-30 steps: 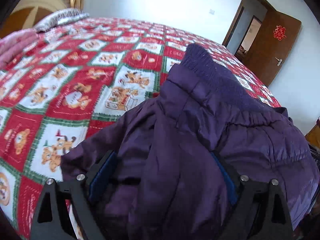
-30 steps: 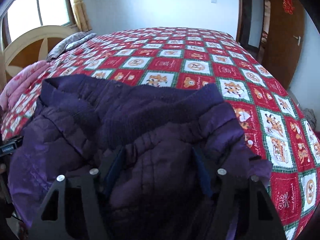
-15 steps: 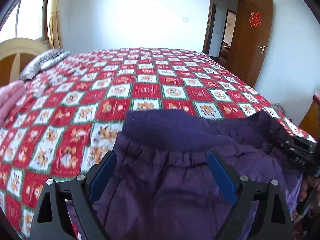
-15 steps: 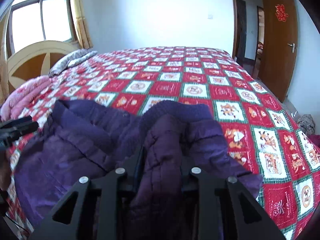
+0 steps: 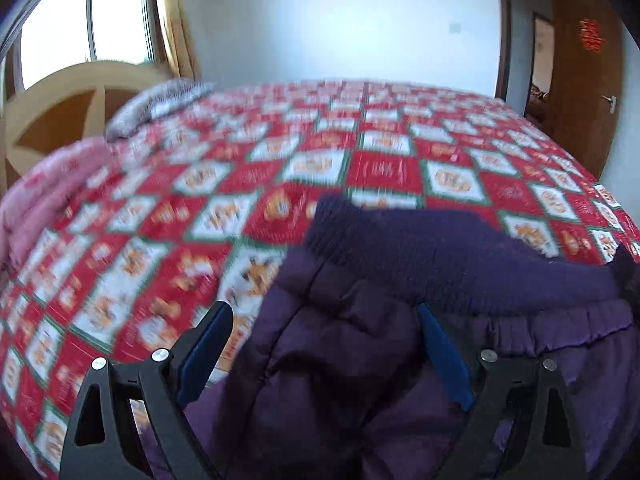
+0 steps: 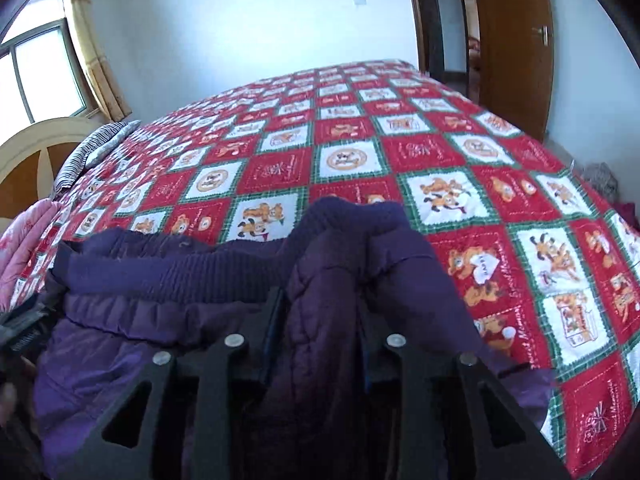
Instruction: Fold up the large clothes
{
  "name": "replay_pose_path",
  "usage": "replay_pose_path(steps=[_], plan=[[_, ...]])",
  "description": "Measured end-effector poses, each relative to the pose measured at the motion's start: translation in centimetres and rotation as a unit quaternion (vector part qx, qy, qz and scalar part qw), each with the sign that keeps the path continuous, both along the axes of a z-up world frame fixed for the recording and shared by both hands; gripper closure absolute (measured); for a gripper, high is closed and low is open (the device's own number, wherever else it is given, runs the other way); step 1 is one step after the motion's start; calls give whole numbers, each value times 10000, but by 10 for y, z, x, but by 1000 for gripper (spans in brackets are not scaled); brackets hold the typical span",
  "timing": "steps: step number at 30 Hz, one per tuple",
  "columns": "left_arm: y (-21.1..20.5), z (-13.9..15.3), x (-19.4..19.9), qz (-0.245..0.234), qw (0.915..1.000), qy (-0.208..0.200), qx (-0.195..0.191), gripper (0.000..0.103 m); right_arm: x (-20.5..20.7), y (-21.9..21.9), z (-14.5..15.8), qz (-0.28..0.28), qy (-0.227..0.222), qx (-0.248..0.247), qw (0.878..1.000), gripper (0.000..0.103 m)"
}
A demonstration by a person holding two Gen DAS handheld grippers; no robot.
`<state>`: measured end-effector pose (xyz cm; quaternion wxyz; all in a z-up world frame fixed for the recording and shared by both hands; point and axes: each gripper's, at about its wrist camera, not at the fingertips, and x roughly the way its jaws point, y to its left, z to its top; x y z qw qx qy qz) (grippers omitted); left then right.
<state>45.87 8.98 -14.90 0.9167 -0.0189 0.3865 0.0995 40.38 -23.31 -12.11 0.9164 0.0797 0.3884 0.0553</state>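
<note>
Purple quilted padded jacket with a ribbed knit hem (image 6: pixel 192 320) lies bunched at the near edge of my red patchwork bedspread (image 6: pixel 400 152), right gripper (image 6: pixel 320 312) clamped on a ridge of it, left gripper (image 5: pixel 324 344) spread wide around a fold, so I judge folding barely begun.

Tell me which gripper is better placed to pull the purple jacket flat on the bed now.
Right, probably. The right gripper is shut on a fold of the purple jacket, while the left gripper is wide open around the fabric, gripping nothing.

bright window (image 5: pixel 86 36) daylight, left view motion-blurred, fisheye edges
</note>
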Motion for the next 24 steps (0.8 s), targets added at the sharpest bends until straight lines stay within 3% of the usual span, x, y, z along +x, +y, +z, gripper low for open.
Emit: replay_pose_path(steps=[3,5,10,15,19,24], plan=[[0,-4,7,111,9999,124,39,4,7,6,-5,28,227,-219,9995,65],[-3,-5,6,122,9997,109,160,3,6,8,-5,29,228,-297,9993,64],[0,-10,6,142,9998,153,44,2,2,5,-9,-4,189,-295,9994,61],[4,-12,7,150,9997,182,-55,1,-8,5,3,-65,128,-252,9996,47],[6,-13,7,149,9996,197,-153,1,-47,19,26,108,-289,-194,9993,33],[8,-14,6,147,9994,192,-231,1,-91,60,29,628,-682,-620,9938,29]])
